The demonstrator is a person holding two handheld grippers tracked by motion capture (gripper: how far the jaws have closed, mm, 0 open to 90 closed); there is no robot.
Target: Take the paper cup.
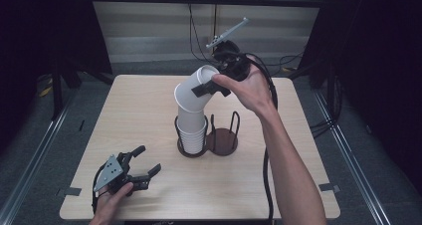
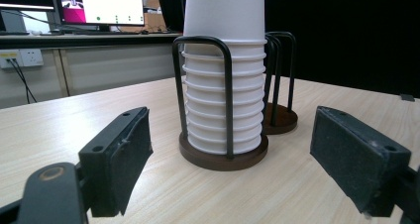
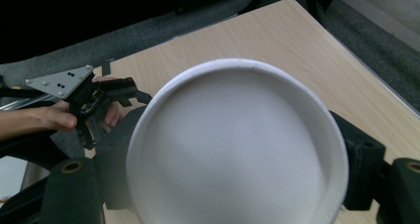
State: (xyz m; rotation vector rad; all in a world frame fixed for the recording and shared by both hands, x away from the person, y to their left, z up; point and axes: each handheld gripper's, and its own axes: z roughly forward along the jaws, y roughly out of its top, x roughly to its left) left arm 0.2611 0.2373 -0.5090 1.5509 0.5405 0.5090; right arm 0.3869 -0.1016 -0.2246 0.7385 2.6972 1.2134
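A stack of white paper cups [image 1: 191, 133] [image 2: 223, 100] stands in the left wire holder [image 1: 180, 148] at the table's middle. Above it my right gripper [image 1: 211, 83] [image 3: 237, 154] is shut on the rim end of one white cup [image 1: 193, 91] [image 3: 237, 149]. The cup is tilted, its mouth toward the gripper and its base at the top of the stack. Whether it is free of the stack I cannot tell. My left gripper [image 1: 143, 164] [image 2: 230, 154] rests near the front left of the table, open with nothing between its jaws, facing the stack.
A second wire holder [image 1: 222, 141] [image 2: 282, 120] with a dark round base stands empty just right of the stack. The light wooden table [image 1: 124, 115] has tape marks at its front corners. A desk with monitors [image 2: 99, 6] lies beyond the table.
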